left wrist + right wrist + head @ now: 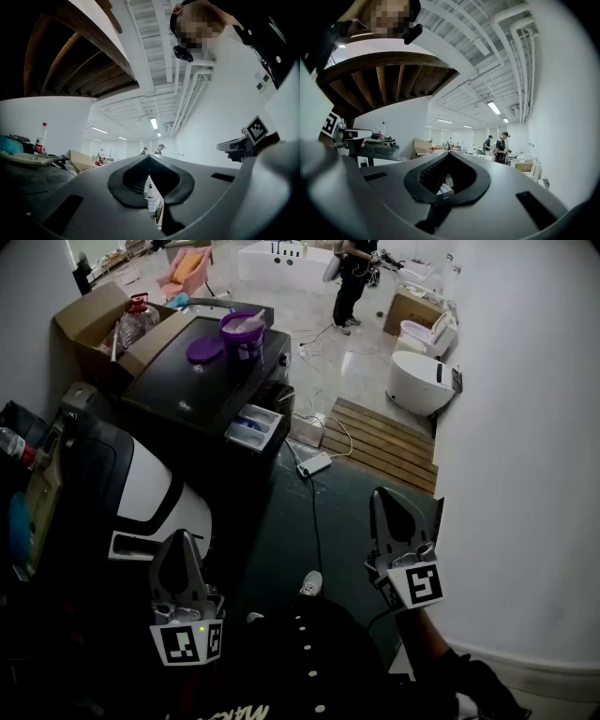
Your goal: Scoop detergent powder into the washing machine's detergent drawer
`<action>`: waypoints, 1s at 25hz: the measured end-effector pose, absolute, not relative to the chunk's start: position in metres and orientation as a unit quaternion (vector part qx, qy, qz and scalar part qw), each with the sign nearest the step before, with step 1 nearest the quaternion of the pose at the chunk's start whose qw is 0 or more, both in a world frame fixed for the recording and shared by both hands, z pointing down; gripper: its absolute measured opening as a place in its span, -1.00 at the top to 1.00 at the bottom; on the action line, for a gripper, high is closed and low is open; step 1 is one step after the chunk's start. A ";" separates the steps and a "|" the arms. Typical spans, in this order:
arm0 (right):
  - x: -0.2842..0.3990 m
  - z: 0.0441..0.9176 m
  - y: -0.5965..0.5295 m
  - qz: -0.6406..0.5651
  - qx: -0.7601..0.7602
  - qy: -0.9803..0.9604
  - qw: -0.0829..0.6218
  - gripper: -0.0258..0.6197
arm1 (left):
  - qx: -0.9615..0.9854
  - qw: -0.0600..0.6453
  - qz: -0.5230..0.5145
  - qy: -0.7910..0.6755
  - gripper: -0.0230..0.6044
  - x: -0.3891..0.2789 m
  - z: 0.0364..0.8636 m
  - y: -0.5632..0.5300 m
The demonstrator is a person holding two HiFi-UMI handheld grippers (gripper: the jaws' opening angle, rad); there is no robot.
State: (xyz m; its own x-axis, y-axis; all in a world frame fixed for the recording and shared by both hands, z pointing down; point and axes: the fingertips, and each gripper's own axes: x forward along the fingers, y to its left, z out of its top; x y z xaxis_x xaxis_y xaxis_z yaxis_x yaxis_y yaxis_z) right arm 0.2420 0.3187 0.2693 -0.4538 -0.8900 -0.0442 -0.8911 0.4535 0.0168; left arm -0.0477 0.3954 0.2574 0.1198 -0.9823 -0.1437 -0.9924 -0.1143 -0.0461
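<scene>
Detergent drawer (255,425) stands pulled out at the front of the dark washing machine (178,395), with a purple tub (244,336) and a purple lid (204,350) on the machine's top. Left gripper (180,542) and right gripper (387,498) hang well short of it, both with fingers closed together, holding nothing

The detergent drawer (255,425) juts from the washing machine's (202,390) front edge, too small to tell what its compartments hold. What fills the purple tub (243,334) is unclear. The left gripper (149,161) and right gripper (449,157), jaws together, hide all but a sliver of the drawer. The top edge cuts off the far person's (352,282) head.
</scene>
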 end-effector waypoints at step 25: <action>0.261 0.278 0.286 0.004 -0.501 0.864 0.048 0.47 | -0.742 0.053 0.015 0.668 0.88 -0.027 0.272 0.357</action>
State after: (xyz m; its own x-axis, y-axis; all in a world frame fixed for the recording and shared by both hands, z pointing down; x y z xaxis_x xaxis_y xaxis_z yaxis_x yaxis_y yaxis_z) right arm 0.2612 0.2862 0.2781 -0.4936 -0.8654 -0.0867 -0.8661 0.4982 -0.0418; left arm -0.0273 0.3574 0.2722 0.1063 -0.9900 -0.0931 -0.9932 -0.1013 -0.0574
